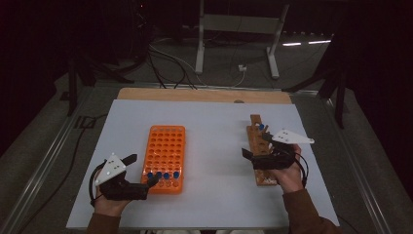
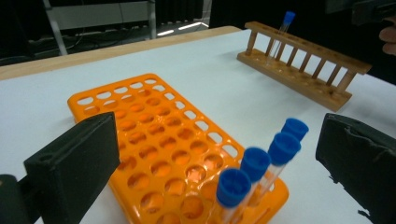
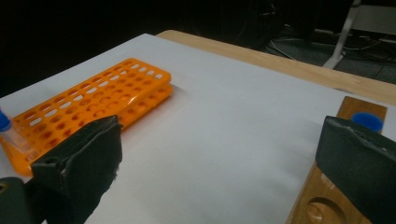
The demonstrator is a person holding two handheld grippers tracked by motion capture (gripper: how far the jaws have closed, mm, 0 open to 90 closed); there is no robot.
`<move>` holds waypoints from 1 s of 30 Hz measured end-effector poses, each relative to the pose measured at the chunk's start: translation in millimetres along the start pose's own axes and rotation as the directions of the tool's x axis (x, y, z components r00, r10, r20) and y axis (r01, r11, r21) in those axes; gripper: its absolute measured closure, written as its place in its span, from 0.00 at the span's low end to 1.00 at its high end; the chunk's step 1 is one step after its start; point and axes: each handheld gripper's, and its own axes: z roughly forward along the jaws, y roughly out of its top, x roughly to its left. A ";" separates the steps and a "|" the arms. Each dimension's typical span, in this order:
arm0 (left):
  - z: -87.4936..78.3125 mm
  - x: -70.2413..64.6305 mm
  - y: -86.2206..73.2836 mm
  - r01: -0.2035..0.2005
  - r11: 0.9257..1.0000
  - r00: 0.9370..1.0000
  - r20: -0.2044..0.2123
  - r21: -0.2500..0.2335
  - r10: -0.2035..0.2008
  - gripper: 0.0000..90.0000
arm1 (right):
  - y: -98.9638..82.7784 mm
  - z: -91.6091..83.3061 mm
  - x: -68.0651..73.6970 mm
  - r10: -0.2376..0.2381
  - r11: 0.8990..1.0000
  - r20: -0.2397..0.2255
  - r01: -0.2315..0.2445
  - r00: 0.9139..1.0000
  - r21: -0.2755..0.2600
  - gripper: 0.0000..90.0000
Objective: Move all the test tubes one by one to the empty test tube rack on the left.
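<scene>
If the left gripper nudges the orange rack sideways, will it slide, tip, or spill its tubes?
The orange rack lies low and flat on the white table, so it would probably slide, not tip. It looks like light plastic with mostly empty holes. The four blue-capped tubes stand tall at one end and may wobble.

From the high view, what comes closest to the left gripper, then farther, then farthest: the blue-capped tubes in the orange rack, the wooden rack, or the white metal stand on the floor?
1. Blue-capped tubes in the orange plastic rack: right beside the left gripper.
2. Long wooden tube rack: across the table, at its right side.
3. White metal stand: on the floor beyond the table's far edge.
</scene>
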 end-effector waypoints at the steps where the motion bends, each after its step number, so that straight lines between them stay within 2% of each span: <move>1: 1.1 0.2 0.8 0.002 1.000 1.000 0.001 -0.001 -0.002 0.01 | 0.7 0.1 -1.3 0.003 1.000 0.004 -0.003 1.000 -0.004 0.01; 9: 5.1 2.2 0.6 0.012 1.000 1.000 0.000 -0.011 -0.012 0.01 | 2.1 3.1 -10.7 0.025 1.000 0.031 -0.025 0.999 0.000 0.01; 13: 3.4 1.8 -2.7 0.009 1.000 1.000 -0.001 -0.009 -0.009 0.01 | 2.6 4.2 -18.4 0.037 0.999 0.061 -0.037 0.997 0.007 0.01; 18: 0.1 3.5 -3.1 0.018 0.999 1.000 -0.012 -0.029 -0.019 0.01 | 5.8 3.7 -32.8 0.064 0.998 0.096 -0.065 0.993 -0.002 0.01; 23: 0.1 3.6 -3.9 0.021 0.999 1.000 -0.018 -0.029 -0.022 0.01 | 7.5 5.2 -45.5 0.080 0.997 0.129 -0.081 0.988 -0.001 0.01; 30: -1.3 5.0 -4.8 0.027 0.999 0.999 -0.024 -0.033 -0.028 0.01 | 4.1 13.1 -59.0 0.101 0.994 0.158 -0.106 0.982 0.026 0.08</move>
